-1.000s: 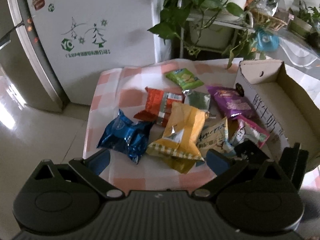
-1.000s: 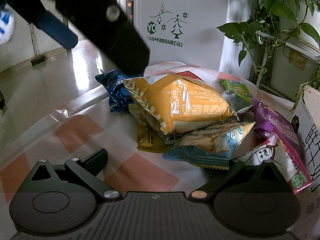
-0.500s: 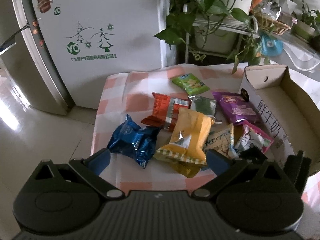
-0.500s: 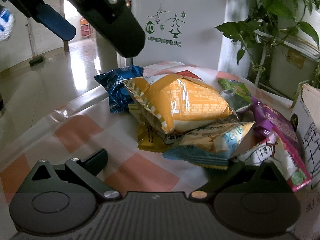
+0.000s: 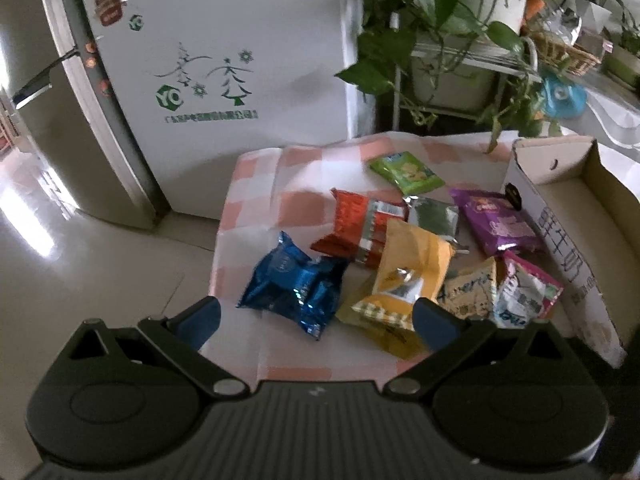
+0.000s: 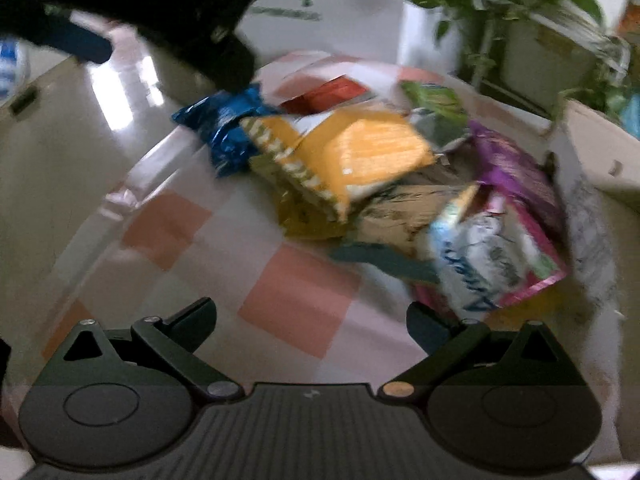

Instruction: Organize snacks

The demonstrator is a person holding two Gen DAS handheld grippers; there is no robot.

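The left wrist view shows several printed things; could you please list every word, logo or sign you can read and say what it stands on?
"YO": green hexagon logo on the white fridge door, beside drawn trees and stars.
Green line of Chinese characters under that logo: too small to read.
Large handwritten Chinese characters on the cardboard box: not clearly readable.
Latin script on the pale yellow packet: blurred, unreadable.
Print on the purple packet: unreadable.

I see snack packets of shiny, crinkled foil or plastic film: a blue packet (image 5: 294, 286) glints brightest, and a yellow packet (image 5: 404, 280) has a silvery patch. The tablecloth (image 5: 272, 200) looks like smooth, creased checked sheeting. The box (image 5: 560, 224) is matt cardboard, brown inside. My left gripper (image 5: 316, 322) and right gripper (image 6: 312, 320) look like matt black plastic with ribbed bodies. The floor (image 5: 80, 264) is glossy tile.
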